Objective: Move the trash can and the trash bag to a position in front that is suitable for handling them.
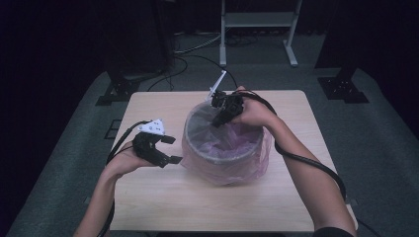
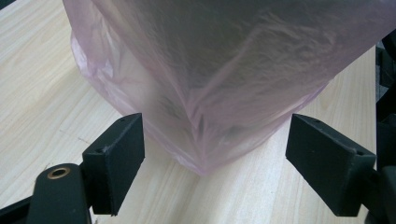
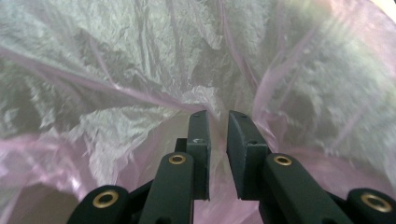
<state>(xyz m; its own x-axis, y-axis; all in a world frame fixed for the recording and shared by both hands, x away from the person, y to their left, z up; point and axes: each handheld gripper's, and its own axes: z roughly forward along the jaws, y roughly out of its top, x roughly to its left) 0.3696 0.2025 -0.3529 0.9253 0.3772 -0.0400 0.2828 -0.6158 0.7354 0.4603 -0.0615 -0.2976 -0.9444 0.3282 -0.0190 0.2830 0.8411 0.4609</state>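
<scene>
Left claw (image 2: pixel 212 154) wide open at pink bag (image 2: pixel 224 70), right claw (image 3: pixel 218 140) nearly closed inside

Dim room, table (image 1: pixel 163 197) lit from above; close bag (image 2: pixel 224 60) soft, slightly blurred.

Wooden table (image 1: pixel 163 197); metal stand (image 1: pixel 257 19) behind

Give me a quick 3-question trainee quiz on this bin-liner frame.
1. True or false: the left gripper is clamped on the pink bag.
2. Which gripper reaches into the bin? A) left B) right C) both
3. Fill in: the bin stands on a wooden ____.

Key:
1. False; its jaws stand wide apart beside the bag's outer side.
2. B; the right gripper points down into the lined opening, jaws nearly together with a narrow gap.
3. table
</scene>
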